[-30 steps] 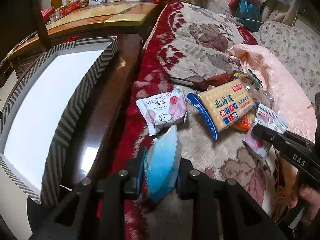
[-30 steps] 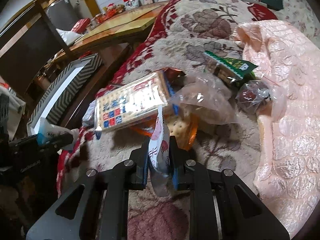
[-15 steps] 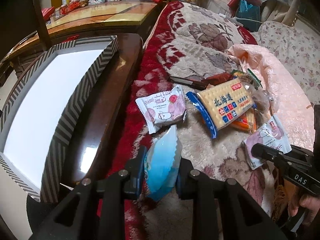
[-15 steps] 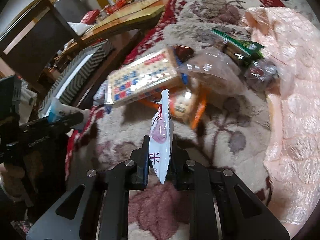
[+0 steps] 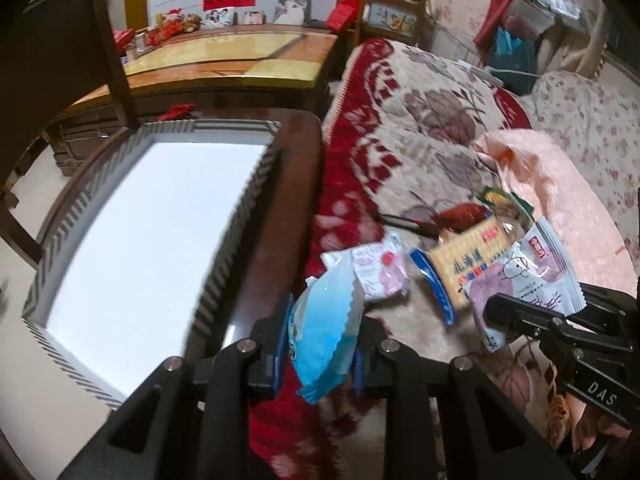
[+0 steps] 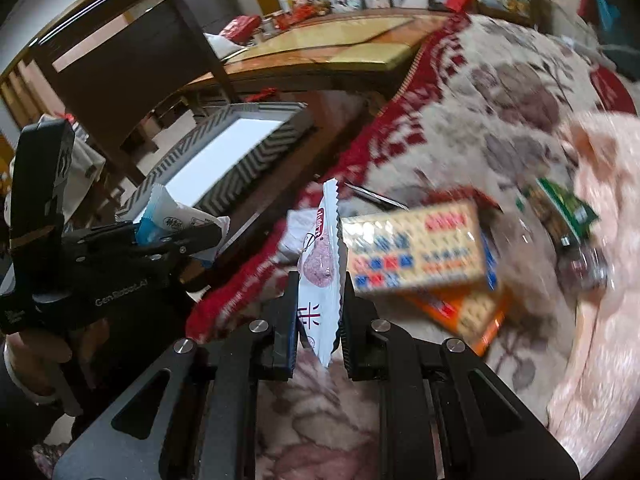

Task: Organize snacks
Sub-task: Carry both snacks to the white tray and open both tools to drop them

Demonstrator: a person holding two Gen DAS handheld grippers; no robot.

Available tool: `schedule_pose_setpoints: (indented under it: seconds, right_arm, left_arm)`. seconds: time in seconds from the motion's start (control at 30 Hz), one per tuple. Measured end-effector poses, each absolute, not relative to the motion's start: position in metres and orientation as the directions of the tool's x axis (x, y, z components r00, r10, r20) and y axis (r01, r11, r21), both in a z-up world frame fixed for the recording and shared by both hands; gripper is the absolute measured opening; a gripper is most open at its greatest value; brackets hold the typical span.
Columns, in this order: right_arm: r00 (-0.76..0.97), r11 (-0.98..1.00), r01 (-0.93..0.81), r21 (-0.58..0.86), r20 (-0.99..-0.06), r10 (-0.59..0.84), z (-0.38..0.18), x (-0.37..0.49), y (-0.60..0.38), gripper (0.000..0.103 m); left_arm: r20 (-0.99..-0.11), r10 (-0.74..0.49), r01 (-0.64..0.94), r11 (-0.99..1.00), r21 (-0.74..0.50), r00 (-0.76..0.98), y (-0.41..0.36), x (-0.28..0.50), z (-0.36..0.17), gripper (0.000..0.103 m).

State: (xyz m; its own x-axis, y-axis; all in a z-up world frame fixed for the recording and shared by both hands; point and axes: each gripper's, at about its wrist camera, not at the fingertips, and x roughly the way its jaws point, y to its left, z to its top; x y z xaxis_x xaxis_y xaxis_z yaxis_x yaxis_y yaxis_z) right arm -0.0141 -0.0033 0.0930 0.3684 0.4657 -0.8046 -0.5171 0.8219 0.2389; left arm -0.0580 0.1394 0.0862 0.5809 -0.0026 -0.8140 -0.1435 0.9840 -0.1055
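My left gripper [image 5: 320, 356] is shut on a blue-and-white snack packet [image 5: 326, 340], held above the red edge of the blanket beside the box. In the right wrist view that left gripper [image 6: 200, 236] shows at the left with the blue packet [image 6: 164, 220]. My right gripper [image 6: 318, 328] is shut on a white packet with a purple picture [image 6: 322, 268], held upright above the blanket. The left wrist view shows this white-purple packet [image 5: 528, 272] in the right gripper [image 5: 496, 312]. A white box with a grey chevron rim [image 5: 240, 216] stands open on the dark wooden table.
On the floral blanket [image 5: 420, 120] lie a yellow cracker pack [image 5: 468, 260], a white-pink packet [image 5: 380, 268], an orange pack [image 6: 468, 316], a green packet [image 6: 560, 204] and a clear bag. A pink quilt [image 5: 560, 184] lies right. A dark chair [image 6: 120, 64] stands behind the box.
Both grippers have risen with their packets. The right one lifted the white-purple packet off the pile and carried it left, toward the box. The left one shifted toward the box.
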Motion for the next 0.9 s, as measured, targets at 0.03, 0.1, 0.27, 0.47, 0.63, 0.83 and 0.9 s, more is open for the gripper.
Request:
schedule_pose_setpoints:
  seconds: [0.03, 0.1, 0.27, 0.47, 0.63, 0.83, 0.9]
  right_arm:
    - [0.366, 0.816, -0.527, 0.235, -0.804, 0.468, 0.095, -0.013, 0.004, 0.016]
    - [0.364, 0.809, -0.541, 0.230, -0.803, 0.471, 0.098, -0.012, 0.012, 0.016]
    - [0.345, 0.784, -0.578, 0.226, -0.803, 0.486, 0.102, -0.008, 0.036, 0.016]
    - [0.316, 0.749, -0.624, 0.222, -0.805, 0.502, 0.103, -0.002, 0.069, 0.016]
    - [0.287, 0.717, -0.660, 0.223, -0.808, 0.515, 0.104, 0.005, 0.097, 0.016]
    - [0.253, 0.679, -0.698, 0.226, -0.809, 0.530, 0.103, 0.016, 0.134, 0.016]
    - [0.239, 0.667, -0.707, 0.234, -0.809, 0.537, 0.101, 0.021, 0.144, 0.016]
  left_arm:
    - [-0.812, 0.008, -0.155, 0.983, -0.102, 0.584, 0.144, -0.058, 0.088, 0.027]
    - [-0.809, 0.023, -0.172, 0.980, -0.097, 0.587, 0.152, -0.058, 0.091, 0.027]
    - [-0.800, 0.062, -0.212, 0.974, -0.082, 0.597, 0.172, -0.059, 0.099, 0.027]
    - [-0.797, 0.103, -0.263, 0.962, -0.072, 0.596, 0.199, -0.056, 0.103, 0.027]
    - [-0.801, 0.134, -0.306, 0.950, -0.064, 0.583, 0.223, -0.052, 0.099, 0.027]
    - [-0.812, 0.164, -0.361, 0.931, -0.061, 0.560, 0.252, -0.043, 0.092, 0.027]
    - [-0.818, 0.176, -0.383, 0.922, -0.058, 0.548, 0.263, -0.040, 0.088, 0.027]
